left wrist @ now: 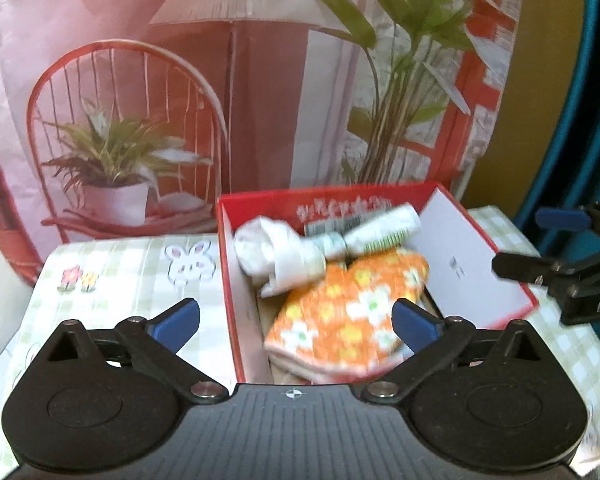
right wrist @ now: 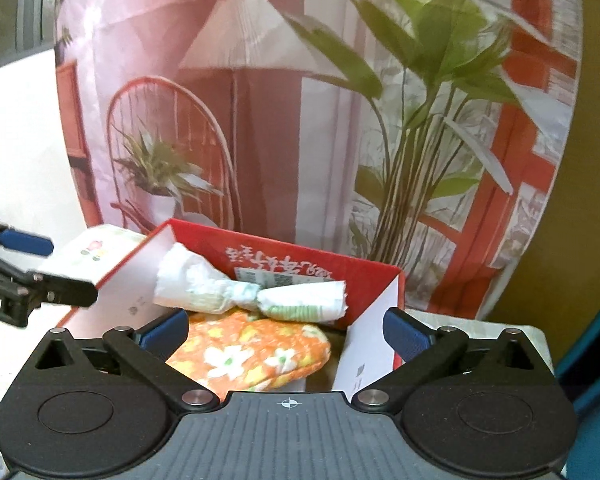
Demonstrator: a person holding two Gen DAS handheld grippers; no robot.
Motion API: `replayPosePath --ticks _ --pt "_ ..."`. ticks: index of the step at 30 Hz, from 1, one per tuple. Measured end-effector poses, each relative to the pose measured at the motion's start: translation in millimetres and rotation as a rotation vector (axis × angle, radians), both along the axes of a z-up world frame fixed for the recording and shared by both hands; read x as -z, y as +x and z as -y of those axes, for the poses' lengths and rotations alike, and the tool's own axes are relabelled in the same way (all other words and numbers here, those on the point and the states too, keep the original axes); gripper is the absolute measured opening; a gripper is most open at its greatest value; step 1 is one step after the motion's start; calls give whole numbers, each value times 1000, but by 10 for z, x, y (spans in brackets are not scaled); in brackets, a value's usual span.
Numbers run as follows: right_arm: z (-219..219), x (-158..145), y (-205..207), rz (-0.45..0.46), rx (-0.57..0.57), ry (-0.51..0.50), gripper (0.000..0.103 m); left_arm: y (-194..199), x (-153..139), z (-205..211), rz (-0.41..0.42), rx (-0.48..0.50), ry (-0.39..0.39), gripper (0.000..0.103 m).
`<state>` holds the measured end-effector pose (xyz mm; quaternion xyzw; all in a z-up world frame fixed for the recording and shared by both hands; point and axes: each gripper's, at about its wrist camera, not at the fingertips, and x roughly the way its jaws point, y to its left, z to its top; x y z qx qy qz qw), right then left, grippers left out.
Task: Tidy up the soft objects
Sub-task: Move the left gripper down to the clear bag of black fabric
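A red cardboard box (left wrist: 480, 264) stands on the checked tablecloth. Inside it lie an orange flowered cloth (left wrist: 348, 316) and a white knotted cloth with green stripes (left wrist: 320, 244). The same box (right wrist: 300, 256), orange cloth (right wrist: 256, 352) and white cloth (right wrist: 252, 292) show in the right wrist view. My left gripper (left wrist: 296, 322) is open and empty, held just in front of the box's near left side. My right gripper (right wrist: 286, 334) is open and empty, held over the box's near edge. Each gripper shows at the edge of the other's view.
A printed backdrop (left wrist: 228, 80) with a chair, lamp and plants hangs right behind the box. The tablecloth (left wrist: 140, 276) with rabbit and flower prints lies left of the box. A blue and yellow surface (left wrist: 560, 80) is at the far right.
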<state>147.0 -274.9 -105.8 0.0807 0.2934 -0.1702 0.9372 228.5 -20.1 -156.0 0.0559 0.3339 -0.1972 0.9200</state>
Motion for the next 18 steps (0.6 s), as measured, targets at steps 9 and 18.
replayPosePath --ticks 9,18 --pt "-336 160 -638 39 -5 63 103 -559 288 -243 -103 16 -9 103" --pt "-582 623 -1079 -58 6 153 103 -851 712 -417 -261 -9 -54 95"
